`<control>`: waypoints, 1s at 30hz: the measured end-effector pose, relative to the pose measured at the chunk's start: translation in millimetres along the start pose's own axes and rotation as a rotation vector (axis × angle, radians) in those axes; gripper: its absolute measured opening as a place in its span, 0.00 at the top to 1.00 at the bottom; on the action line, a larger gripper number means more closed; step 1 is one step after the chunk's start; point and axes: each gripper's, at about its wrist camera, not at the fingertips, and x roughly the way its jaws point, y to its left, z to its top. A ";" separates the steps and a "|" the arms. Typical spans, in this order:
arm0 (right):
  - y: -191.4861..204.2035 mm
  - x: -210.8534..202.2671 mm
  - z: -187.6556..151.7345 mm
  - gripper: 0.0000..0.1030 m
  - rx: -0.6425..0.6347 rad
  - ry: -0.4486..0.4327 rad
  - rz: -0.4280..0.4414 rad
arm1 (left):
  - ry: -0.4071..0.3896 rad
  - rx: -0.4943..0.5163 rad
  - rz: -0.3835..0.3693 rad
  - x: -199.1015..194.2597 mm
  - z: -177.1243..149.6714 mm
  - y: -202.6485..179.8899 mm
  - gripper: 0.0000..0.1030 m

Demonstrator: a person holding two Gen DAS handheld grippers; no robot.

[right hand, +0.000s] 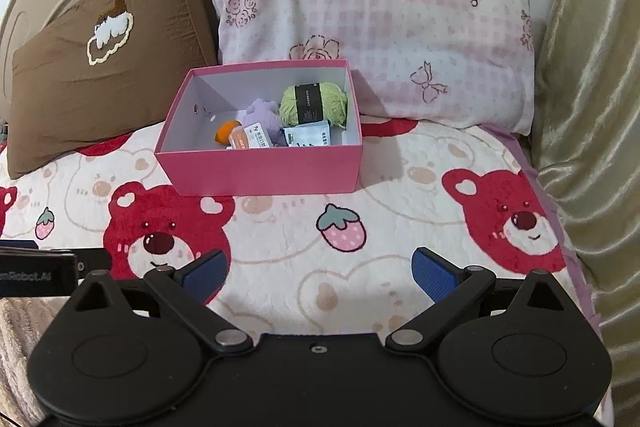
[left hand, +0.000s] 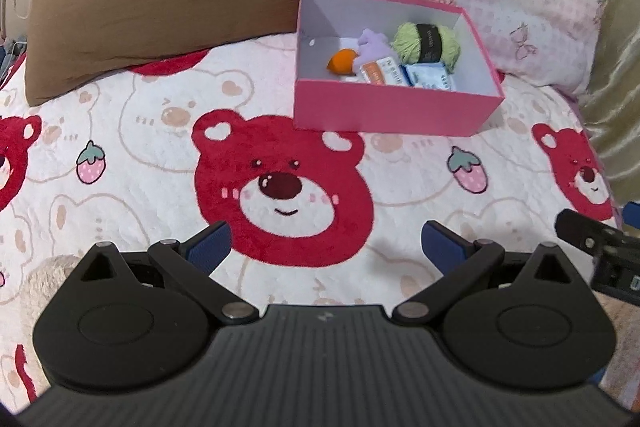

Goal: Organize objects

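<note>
A pink box (right hand: pixel 260 171) sits open toward the head of the bed, its back edge touching the pink-checked pillow (right hand: pixel 376 27), with the brown pillow (right hand: pixel 104 75) just beside its left side. Inside it lie a ball of green yarn (right hand: pixel 313 105), a purple plush piece (right hand: pixel 262 115), a small orange object (right hand: pixel 225 133) and two flat packets (right hand: pixel 280 139), all crowded toward the box's right and front walls (the left half of its floor is bare).

Both tools hover over the bear-print blanket (right hand: pixel 380 235) near the foot-side edge, well apart from the box. The left gripper (left hand: pixel 324 247) has its blue pads spread wide with nothing between them; the right gripper (right hand: pixel 320 275) is likewise spread wide and holds nothing.

No loose item shows on the blanket, so the sorting looks close to finished, or a lid or further object lies out of view. For any remaining placement, it would be sound to approach the box from above its bare left half, keep the fingers clear of the thin cardboard rim, and release low, since the soft bedding could let the box tip or slide if nudged.
</note>
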 end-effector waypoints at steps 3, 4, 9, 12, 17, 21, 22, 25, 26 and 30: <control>1.6 1.5 -3.0 0.03 0.003 0.008 0.009 | 0.015 0.013 0.004 6.2 -2.1 0.7 0.00; 2.8 1.4 -3.6 0.03 -0.003 0.008 0.008 | 0.021 0.016 0.002 8.1 -2.7 1.1 0.00; 6.0 1.4 -6.4 0.03 -0.010 0.013 0.008 | 0.057 0.038 -0.006 15.2 -5.9 -0.2 0.00; 9.2 1.1 -8.2 0.03 -0.037 0.013 0.001 | 0.059 0.046 -0.012 14.1 -6.1 0.5 0.00; 12.2 -0.8 -9.4 0.03 -0.054 0.014 -0.003 | 0.060 0.063 -0.017 12.4 -6.3 0.7 0.00; 10.0 -2.2 -11.0 0.03 -0.047 0.007 0.003 | 0.072 0.065 -0.017 11.7 -7.4 4.5 0.00; 8.6 -1.5 -11.5 0.03 -0.041 0.007 0.007 | 0.082 0.078 -0.016 12.3 -8.7 3.9 0.00; 5.6 1.6 -13.2 0.03 -0.034 0.016 0.019 | 0.097 0.091 -0.015 14.6 -10.1 4.6 0.00; 5.2 2.0 -14.0 0.03 -0.034 0.018 0.024 | 0.098 0.089 -0.017 14.7 -11.1 5.1 0.00; 4.3 0.9 -16.2 0.03 -0.037 0.018 0.029 | 0.100 0.096 -0.044 13.0 -11.4 4.2 0.00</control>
